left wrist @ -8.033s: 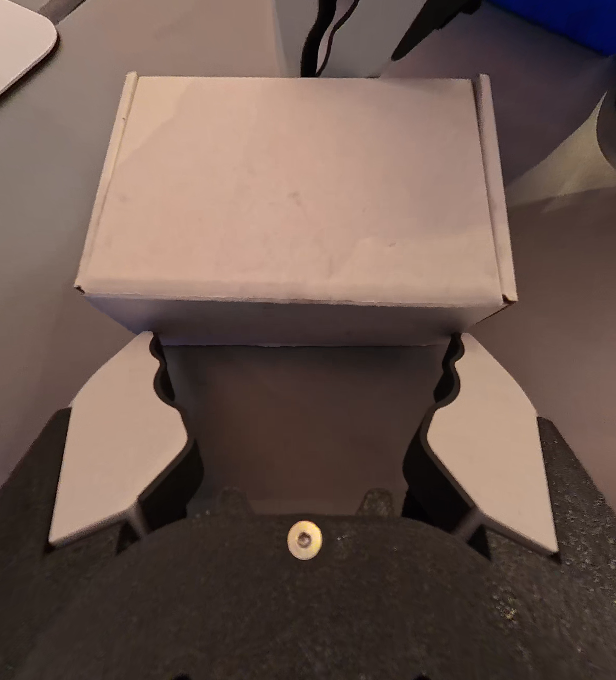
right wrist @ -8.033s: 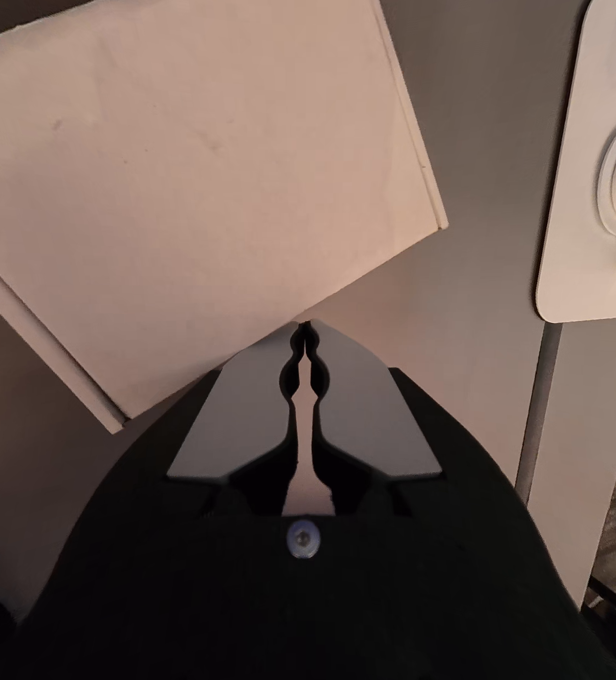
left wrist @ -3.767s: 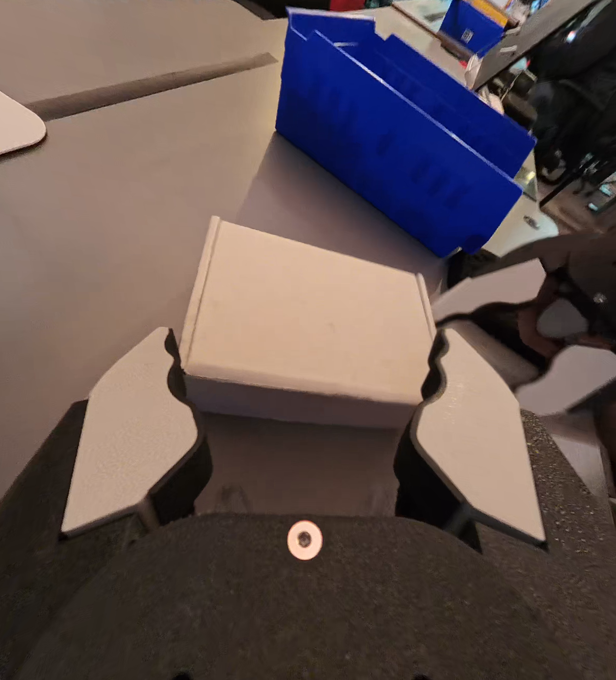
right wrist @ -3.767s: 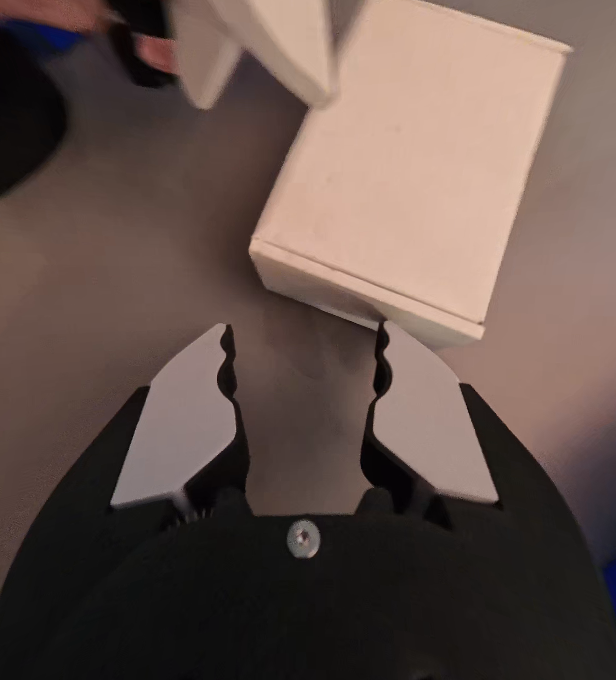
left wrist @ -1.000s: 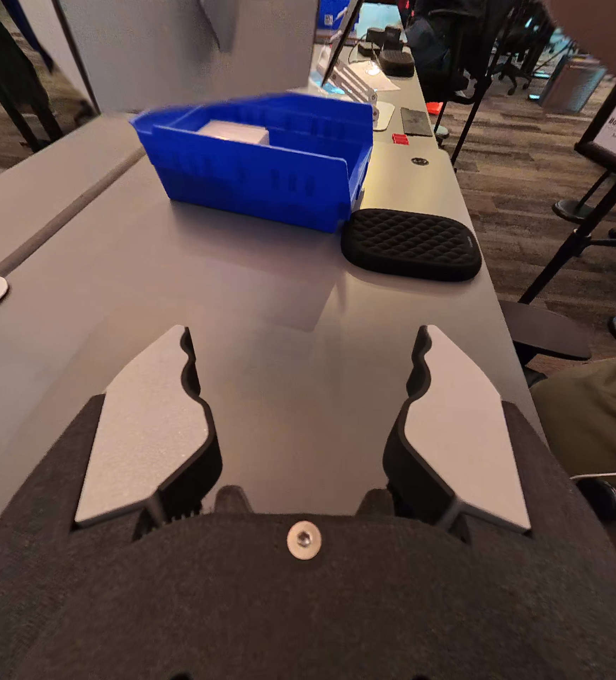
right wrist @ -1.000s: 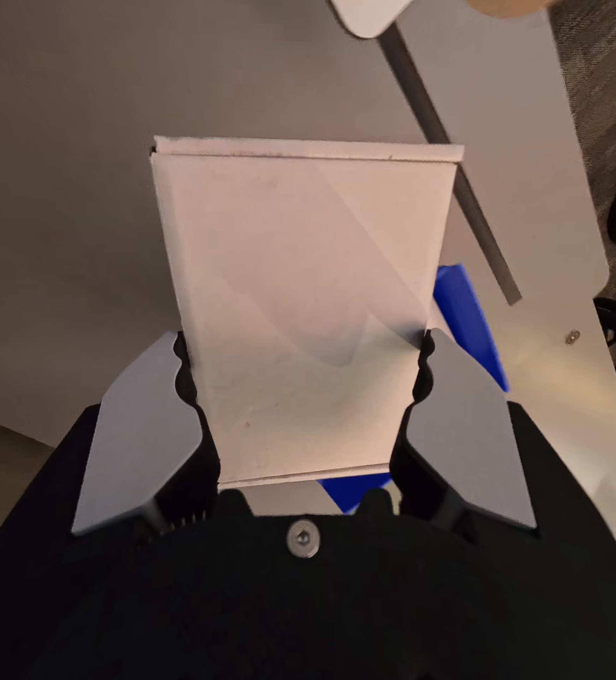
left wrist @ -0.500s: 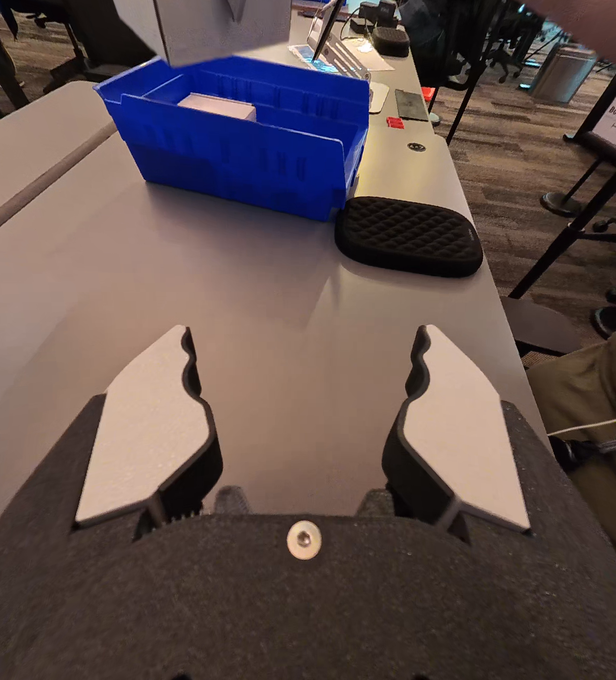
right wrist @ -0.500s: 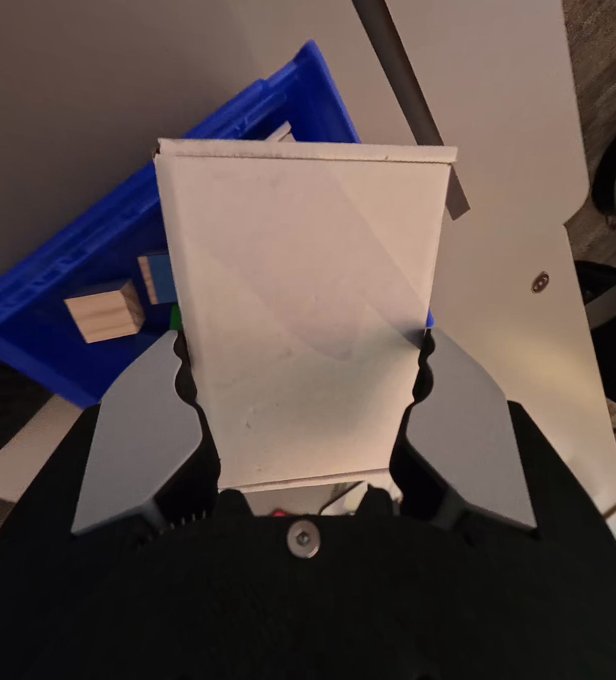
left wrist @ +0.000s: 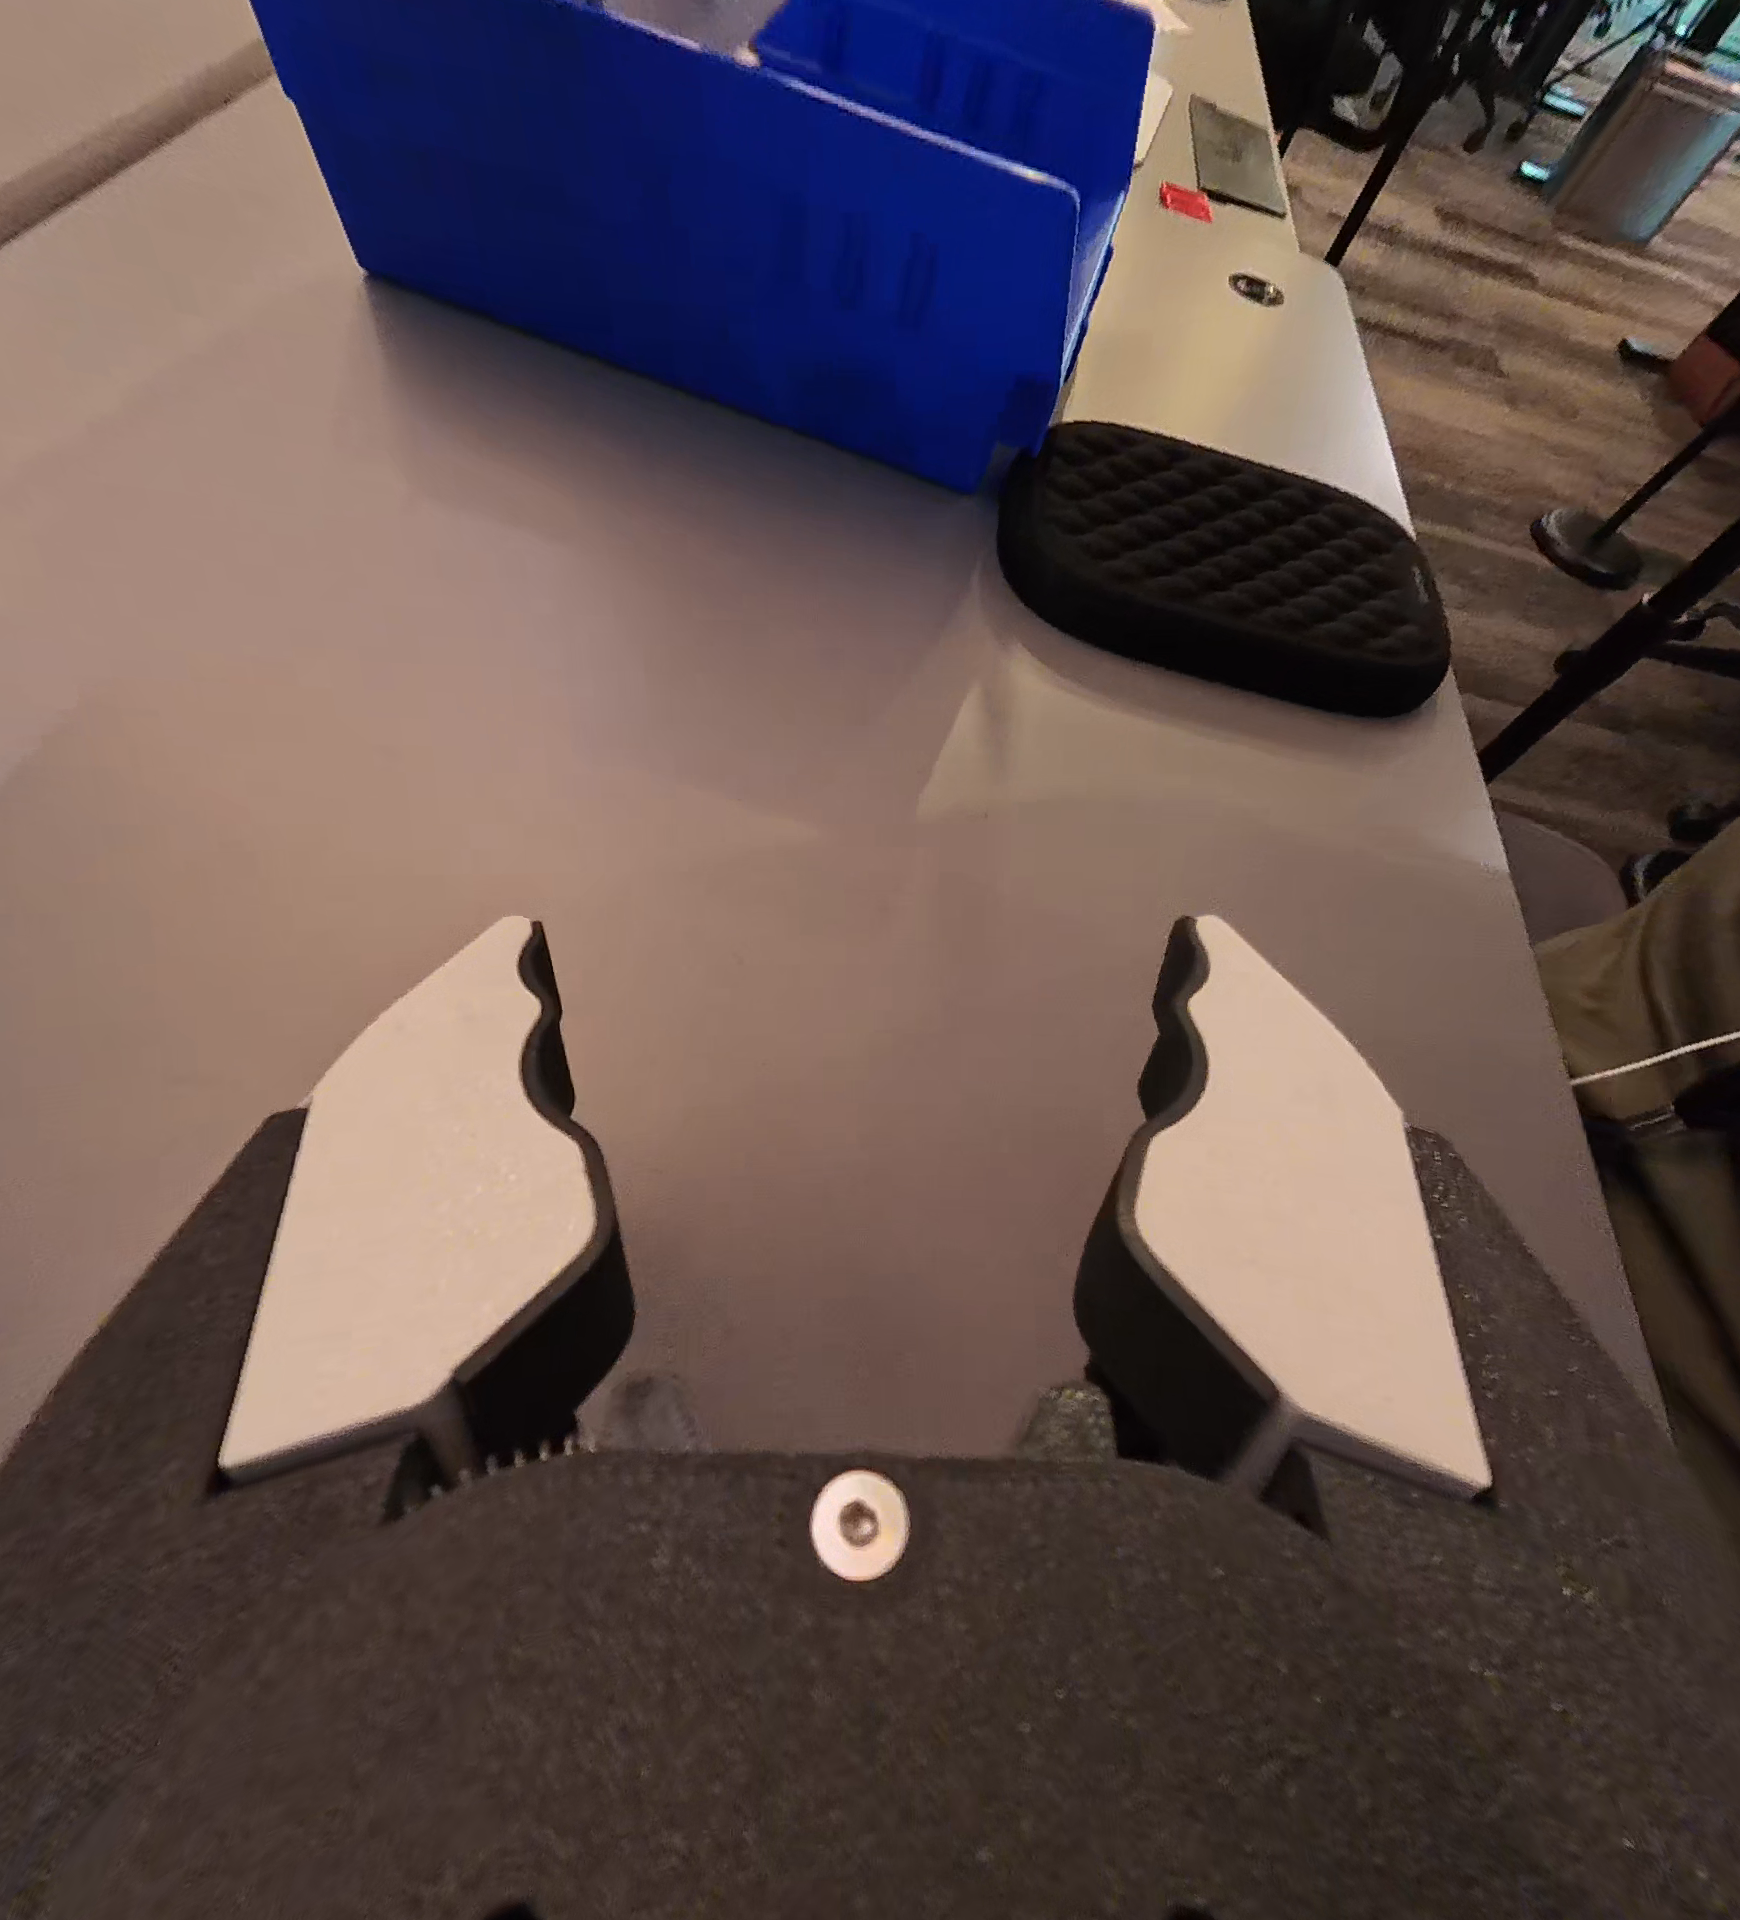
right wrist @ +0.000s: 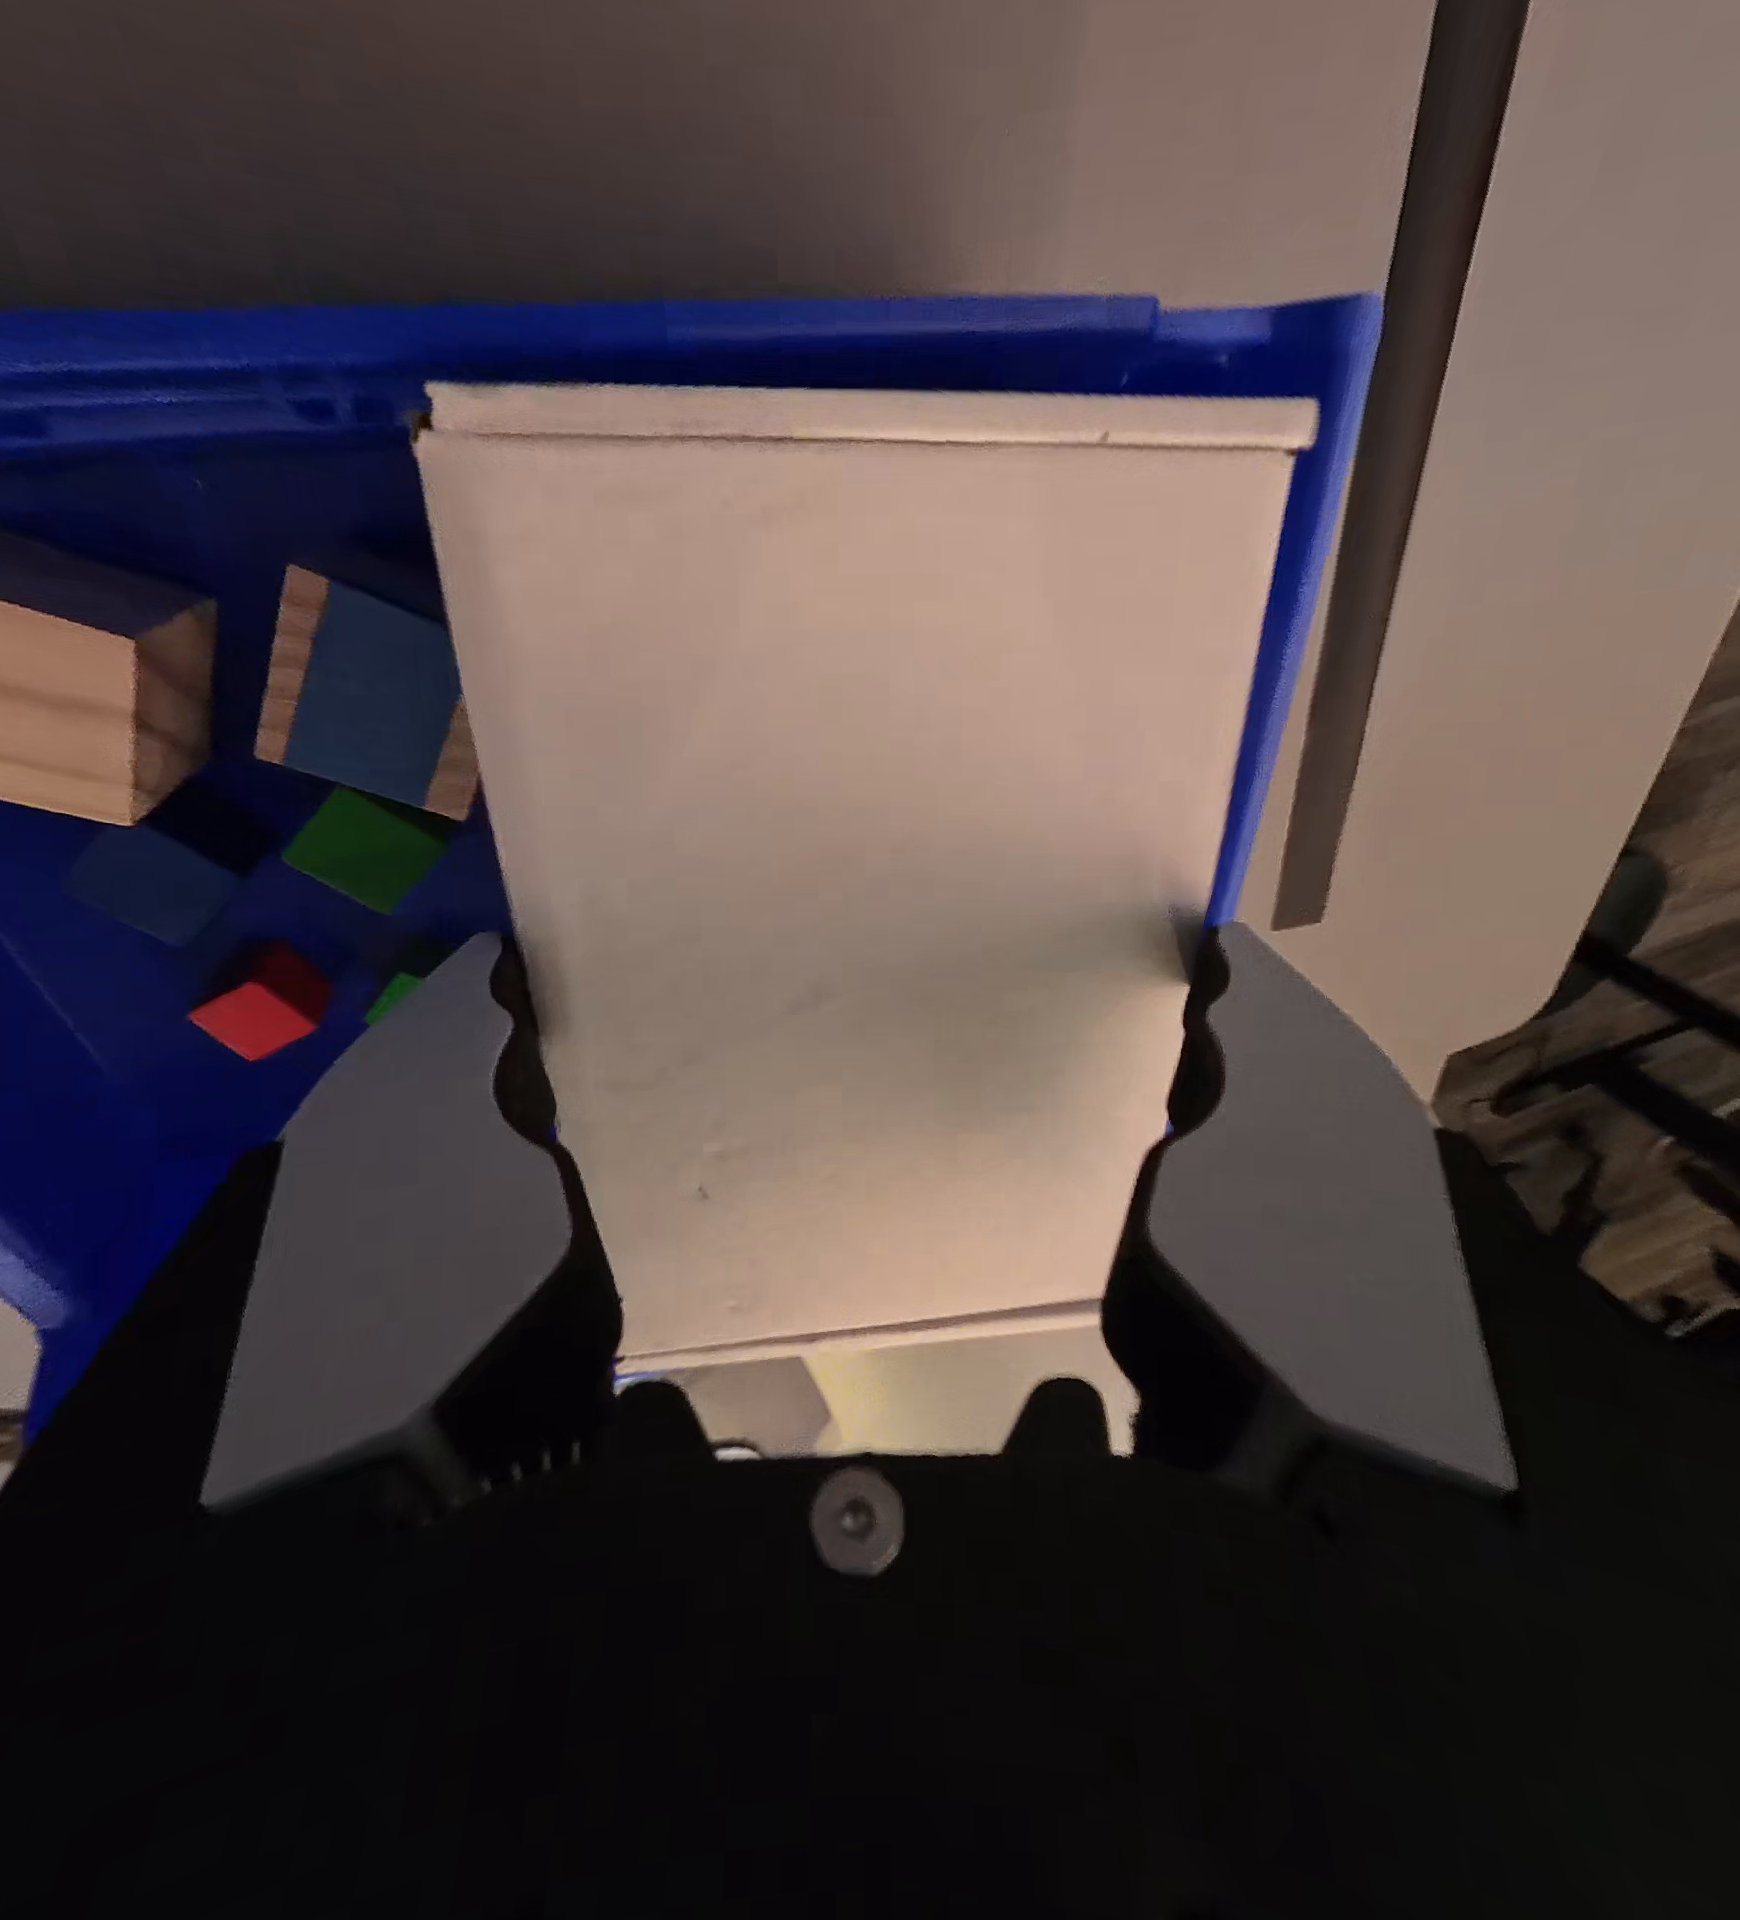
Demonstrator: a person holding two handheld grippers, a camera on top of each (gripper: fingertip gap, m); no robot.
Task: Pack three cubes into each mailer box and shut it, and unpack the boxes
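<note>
My right gripper (right wrist: 850, 997) is shut on a closed white mailer box (right wrist: 845, 831) and holds it over the right end of a blue bin (right wrist: 14, 1101). In the bin lie several cubes: a plain wooden block (right wrist: 45, 707), a blue one (right wrist: 367, 696), a green one (right wrist: 362, 847), a red one (right wrist: 258, 1003) and a dark blue one (right wrist: 154, 878). My left gripper (left wrist: 861, 951) is open and empty over the grey table (left wrist: 430, 675). The same blue bin (left wrist: 720, 177) stands ahead of it in the left wrist view.
A black quilted pad (left wrist: 1219, 582) lies on the table right of the bin. The table's right edge (left wrist: 1489, 831) drops to a wood-pattern floor with chair and stand legs (left wrist: 1655, 644). A person's olive-clad leg (left wrist: 1739, 1195) is at the right. My right fingertips sit around 40 cm from my left ones. From my right tips it is roughly 10 cm to the plain wooden block (right wrist: 45, 707); from my left, 30 cm.
My right gripper has carried the box from above the table to over the bin, lower and closer to the cubes. My left gripper has moved toward the bin, still open.
</note>
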